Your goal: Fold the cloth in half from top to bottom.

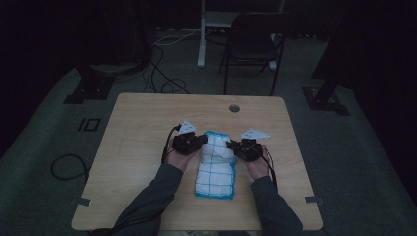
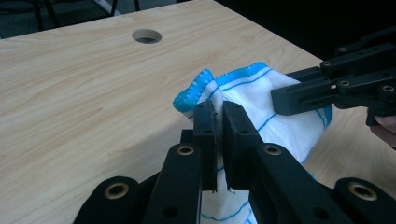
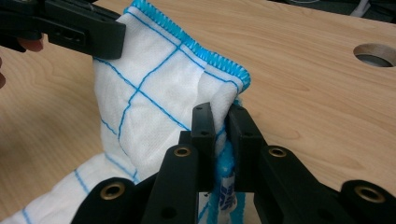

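Both grippers pinch the cloth (image 1: 215, 162) mid-table: left gripper (image 2: 218, 123) and right gripper (image 3: 221, 125) clamp opposite far corners, lifting that end, probably to fold it toward the person.

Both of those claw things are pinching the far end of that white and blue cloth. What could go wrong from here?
Each grip is thin: the left gripper and right gripper pinch only the cloth near its blue edge, so a corner might slip out if they lift or pull apart. Uneven lifting could skew the fold. The near end lies on the table and may drag along rather than stay put.
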`<state>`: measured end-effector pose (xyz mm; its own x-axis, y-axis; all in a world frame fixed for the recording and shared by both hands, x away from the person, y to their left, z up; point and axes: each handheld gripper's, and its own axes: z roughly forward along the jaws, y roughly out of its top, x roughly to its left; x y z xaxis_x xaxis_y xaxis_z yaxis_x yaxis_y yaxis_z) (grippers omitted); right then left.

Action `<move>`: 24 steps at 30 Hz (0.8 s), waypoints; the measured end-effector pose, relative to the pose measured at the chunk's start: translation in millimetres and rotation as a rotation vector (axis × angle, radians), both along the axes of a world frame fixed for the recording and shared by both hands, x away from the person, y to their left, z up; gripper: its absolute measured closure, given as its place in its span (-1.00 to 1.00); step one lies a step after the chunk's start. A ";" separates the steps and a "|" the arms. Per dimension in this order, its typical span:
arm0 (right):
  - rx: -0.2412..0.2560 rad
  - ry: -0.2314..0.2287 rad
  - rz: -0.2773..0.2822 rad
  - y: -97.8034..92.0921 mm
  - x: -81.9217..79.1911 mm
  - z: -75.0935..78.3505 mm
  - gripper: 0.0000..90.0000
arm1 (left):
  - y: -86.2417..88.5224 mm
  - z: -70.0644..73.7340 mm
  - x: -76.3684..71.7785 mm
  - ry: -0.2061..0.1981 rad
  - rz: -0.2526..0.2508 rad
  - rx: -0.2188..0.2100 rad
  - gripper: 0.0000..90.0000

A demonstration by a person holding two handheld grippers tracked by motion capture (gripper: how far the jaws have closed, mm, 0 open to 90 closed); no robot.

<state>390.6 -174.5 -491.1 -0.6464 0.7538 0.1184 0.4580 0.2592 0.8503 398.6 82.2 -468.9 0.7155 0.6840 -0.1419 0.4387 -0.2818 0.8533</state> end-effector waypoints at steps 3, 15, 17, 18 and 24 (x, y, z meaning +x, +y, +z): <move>-0.017 -0.018 0.004 2.1 -8.0 -0.2 0.84 | 1.8 -0.7 -6.3 0.000 -0.006 -0.013 0.90; 0.001 -0.038 0.009 -0.8 -29.9 -3.5 0.84 | 4.3 -3.1 -28.6 -0.009 -0.031 -0.038 0.90; 0.007 -0.034 0.012 -1.3 -35.3 -6.7 0.83 | 6.0 -5.2 -33.6 -0.005 -0.038 -0.038 0.89; 0.009 -0.033 0.014 -1.1 -37.4 -7.8 0.83 | 6.6 -6.2 -35.1 -0.004 -0.038 -0.039 0.89; 0.010 -0.035 0.027 2.6 -51.2 -13.0 0.82 | 12.6 -12.1 -44.9 0.003 -0.040 -0.036 0.89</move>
